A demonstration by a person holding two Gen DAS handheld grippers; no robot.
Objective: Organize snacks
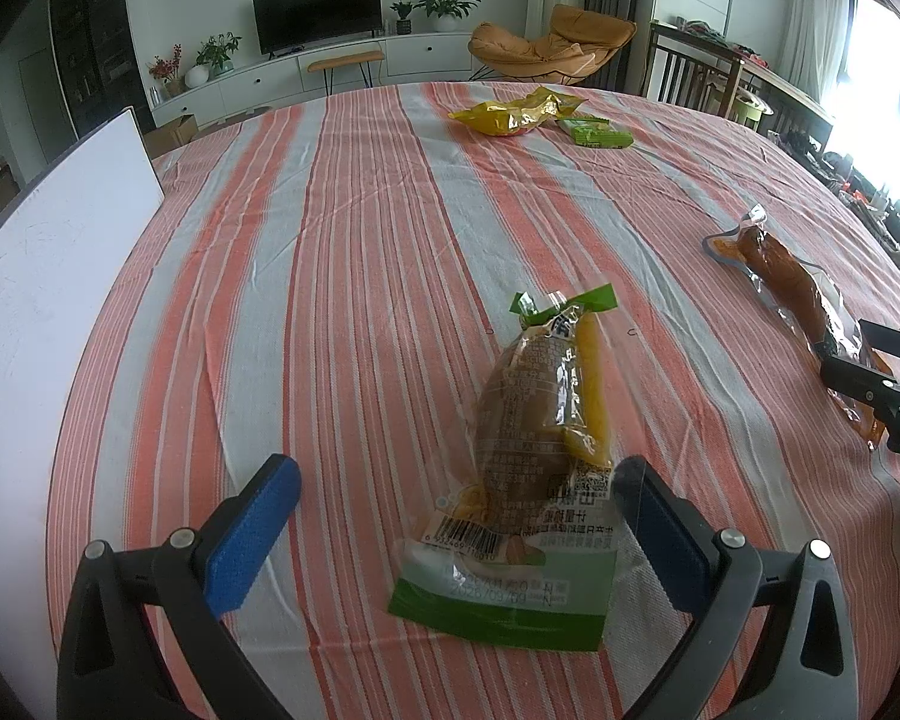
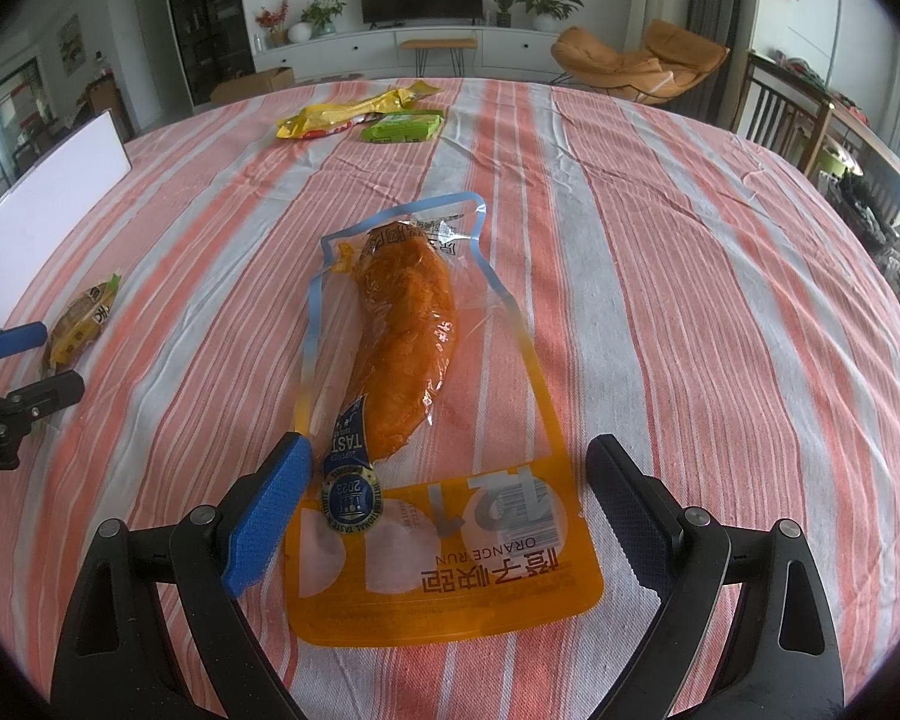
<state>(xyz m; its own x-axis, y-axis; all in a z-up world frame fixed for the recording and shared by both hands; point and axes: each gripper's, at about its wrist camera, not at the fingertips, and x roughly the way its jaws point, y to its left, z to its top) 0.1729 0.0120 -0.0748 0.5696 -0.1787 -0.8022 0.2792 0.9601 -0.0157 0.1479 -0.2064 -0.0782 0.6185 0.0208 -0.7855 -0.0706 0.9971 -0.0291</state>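
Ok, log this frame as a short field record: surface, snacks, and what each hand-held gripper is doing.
surface: striped tablecloth
left hand-held gripper: open, straddling green-trimmed snack pack
right hand-held gripper: open, straddling orange snack pouch
far side: yellow packet beside green packet
left edge: white board
held: nothing

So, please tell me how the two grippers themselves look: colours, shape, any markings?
Both look alike. The left gripper and the right gripper each have two dark grey to black plastic fingers that fork outward, with round silver bolt heads at the joints. The inner pads are textured blue. The left gripper's body carries small white lettering, too cut off to read. No cables or sleeves show.
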